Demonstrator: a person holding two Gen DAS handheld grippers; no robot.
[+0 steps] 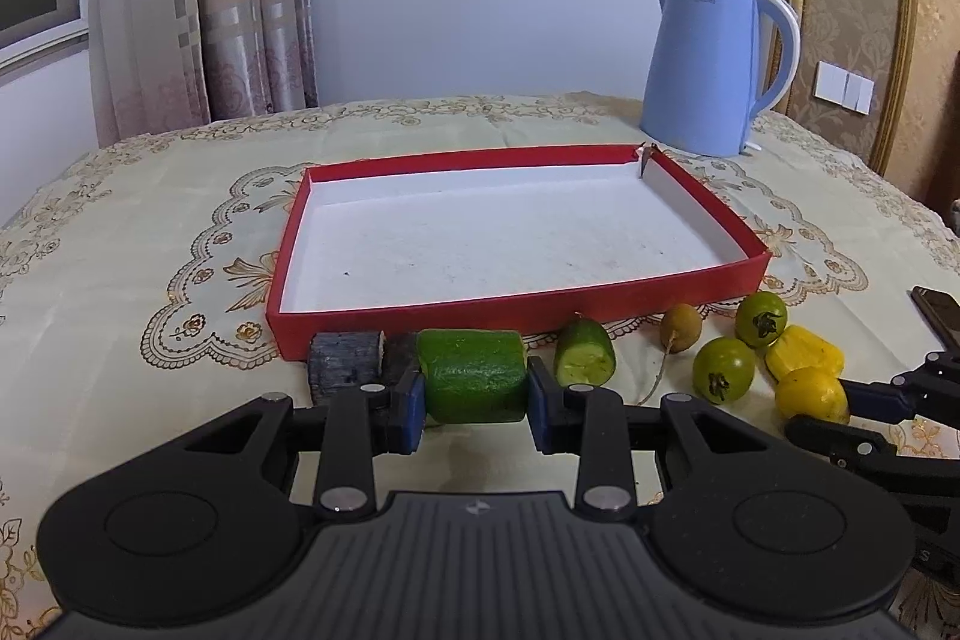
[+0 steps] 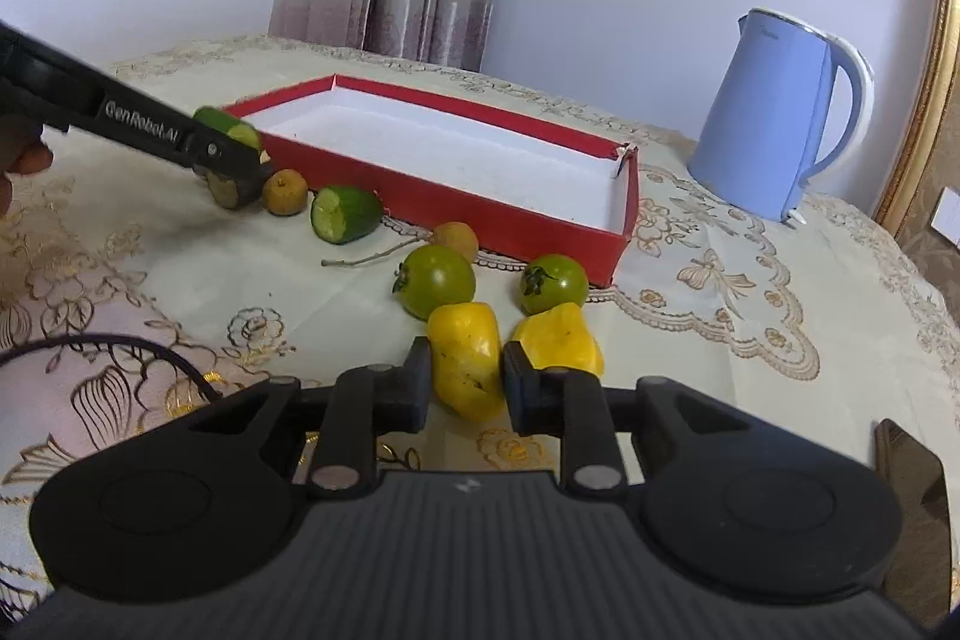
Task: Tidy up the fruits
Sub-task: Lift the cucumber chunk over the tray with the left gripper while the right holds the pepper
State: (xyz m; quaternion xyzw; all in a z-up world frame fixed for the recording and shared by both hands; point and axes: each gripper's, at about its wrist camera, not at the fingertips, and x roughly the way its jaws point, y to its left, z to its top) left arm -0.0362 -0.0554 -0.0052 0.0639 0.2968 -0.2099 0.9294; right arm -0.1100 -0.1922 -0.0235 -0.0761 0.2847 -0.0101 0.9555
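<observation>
The fruits all lie on the tablecloth in front of the red tray; none is inside it yet, so the sorting looks barely begun. Nearest, the left gripper is clamped on a green cucumber chunk just before the tray's front wall, and the right gripper has its pads pressed on a yellow fruit off the tray's near right corner. A second yellow fruit touches that one's side. Closer to the tray sit two green tomatoes, two small brown fruits, another cucumber piece and a dark log-like block. The tray itself is empty, its white floor bare. Beyond its far right corner stands a blue kettle. Judged from this, every piece remains to be moved.
</observation>
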